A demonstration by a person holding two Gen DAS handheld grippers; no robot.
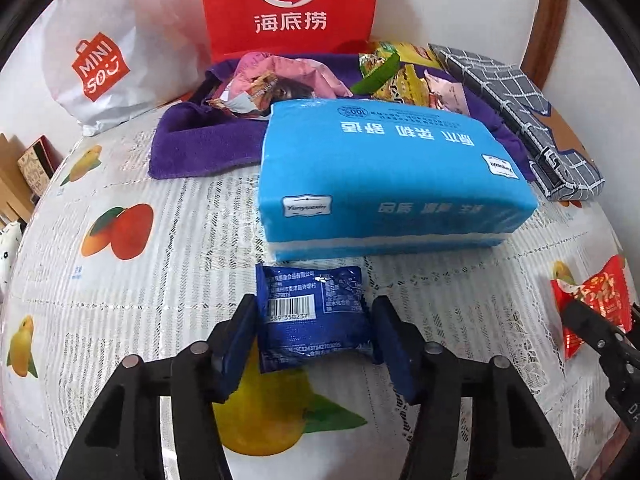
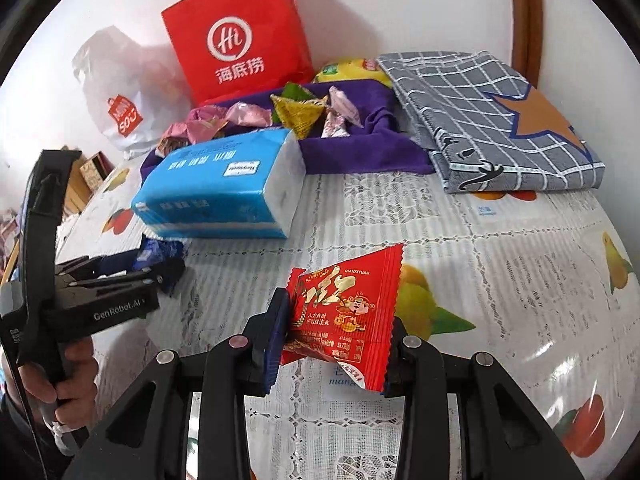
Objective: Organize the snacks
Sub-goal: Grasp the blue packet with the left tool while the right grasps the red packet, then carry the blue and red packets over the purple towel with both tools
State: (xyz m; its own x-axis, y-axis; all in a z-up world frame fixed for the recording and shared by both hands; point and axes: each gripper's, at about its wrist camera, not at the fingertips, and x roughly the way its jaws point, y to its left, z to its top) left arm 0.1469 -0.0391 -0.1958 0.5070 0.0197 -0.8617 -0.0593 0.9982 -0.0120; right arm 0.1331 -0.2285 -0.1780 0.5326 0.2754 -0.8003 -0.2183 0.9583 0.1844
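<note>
My left gripper [image 1: 314, 320] is shut on a dark blue snack packet [image 1: 312, 316], held just in front of a blue tissue pack [image 1: 384, 172]. My right gripper [image 2: 338, 332] is shut on a red snack packet [image 2: 348, 312] above the tablecloth. The red packet also shows at the right edge of the left wrist view [image 1: 592, 304]. The left gripper with the blue packet [image 2: 156, 254] shows at the left of the right wrist view. Several wrapped snacks [image 2: 296, 114] lie on a purple towel [image 2: 352, 152] behind the tissue pack.
A red paper bag [image 2: 240, 36] and a white plastic bag [image 1: 104, 52] stand against the back wall. A folded grey checked cloth [image 2: 492, 120] lies at the back right. The table has a fruit-print cloth [image 2: 520, 264]. Boxes [image 1: 32, 168] sit off the left edge.
</note>
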